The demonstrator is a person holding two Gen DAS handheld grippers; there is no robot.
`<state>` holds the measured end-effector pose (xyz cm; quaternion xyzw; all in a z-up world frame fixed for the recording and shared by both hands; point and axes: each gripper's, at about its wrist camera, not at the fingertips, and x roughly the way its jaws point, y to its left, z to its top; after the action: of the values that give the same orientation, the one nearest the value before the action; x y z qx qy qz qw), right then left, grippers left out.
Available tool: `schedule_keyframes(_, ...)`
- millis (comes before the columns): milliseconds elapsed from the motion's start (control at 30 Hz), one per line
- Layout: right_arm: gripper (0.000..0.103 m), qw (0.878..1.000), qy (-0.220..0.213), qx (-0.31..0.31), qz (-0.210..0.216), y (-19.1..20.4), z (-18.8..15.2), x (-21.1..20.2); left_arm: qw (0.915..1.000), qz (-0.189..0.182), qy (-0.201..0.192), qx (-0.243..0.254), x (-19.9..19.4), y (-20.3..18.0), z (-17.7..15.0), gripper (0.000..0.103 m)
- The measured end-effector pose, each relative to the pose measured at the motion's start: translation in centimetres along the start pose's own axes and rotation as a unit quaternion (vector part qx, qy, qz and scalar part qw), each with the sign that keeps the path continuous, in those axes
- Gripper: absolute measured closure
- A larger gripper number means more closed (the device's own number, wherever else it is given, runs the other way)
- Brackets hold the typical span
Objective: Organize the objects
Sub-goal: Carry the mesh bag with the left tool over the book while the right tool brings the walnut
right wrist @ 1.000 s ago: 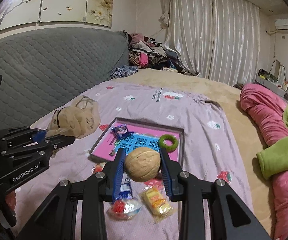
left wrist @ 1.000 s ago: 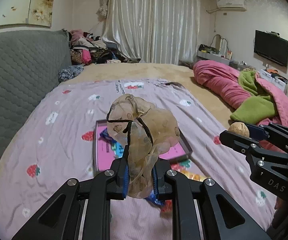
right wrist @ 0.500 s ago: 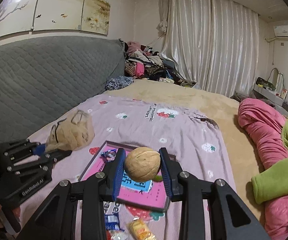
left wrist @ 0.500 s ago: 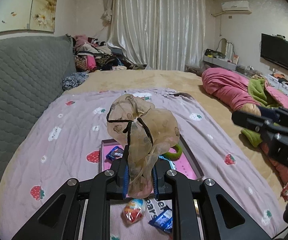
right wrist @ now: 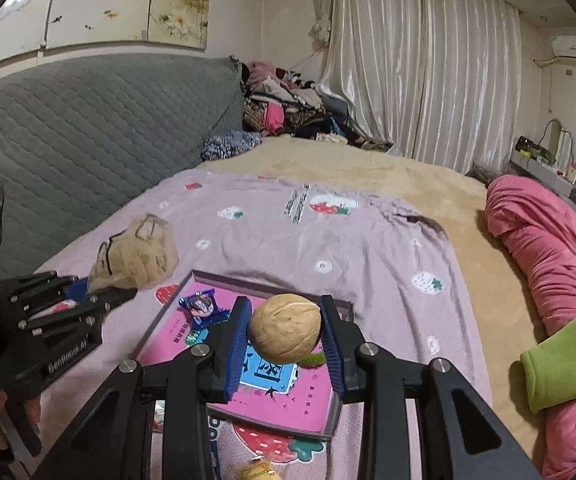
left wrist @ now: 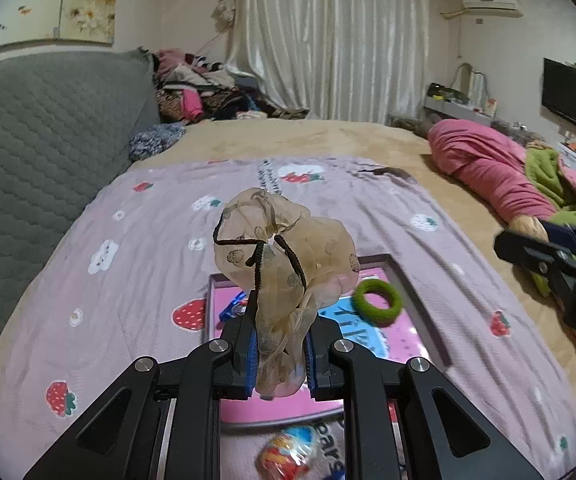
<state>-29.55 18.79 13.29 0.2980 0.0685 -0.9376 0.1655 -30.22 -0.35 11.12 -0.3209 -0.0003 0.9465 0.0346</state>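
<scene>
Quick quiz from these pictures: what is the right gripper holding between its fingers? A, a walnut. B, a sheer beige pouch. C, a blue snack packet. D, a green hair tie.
A: the right gripper is shut on the walnut, while the green hair tie and blue snack packet lie in the pink tray, and the sheer beige pouch is in the left gripper.

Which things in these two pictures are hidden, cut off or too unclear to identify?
- Left wrist view: the beige mesh bag hides part of the pink tray; the wrapped snack is cut off by the bottom edge.
- Right wrist view: the walnut hides most of the green ring; the tray's printing is too small to read.
- Right wrist view: the yellow packet is cut off below.
</scene>
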Motion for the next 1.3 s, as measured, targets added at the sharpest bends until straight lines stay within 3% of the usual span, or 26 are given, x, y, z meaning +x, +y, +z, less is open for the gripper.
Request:
schedule_keyframes(267,0.068,1.0,0.025,0.004,0.006,-0.5,-1.5,4.3,0.9997,0.007,0.021,-0.011,4.4,1.3,-1.0,0.085)
schedule_keyframes(667,0.068,0.996,0.089,0.003,0.006,-1.3,-5.1,10.5,0.9972,-0.001,0.067,-0.032,10.3,3.7,-5.5,0.085)
schedule_keyframes(1300,0.068,0.99,0.141,0.013,0.011,-1.9,-8.8,16.5,0.9921,0.0,0.121,-0.033,16.0,4.3,-9.8,0.085)
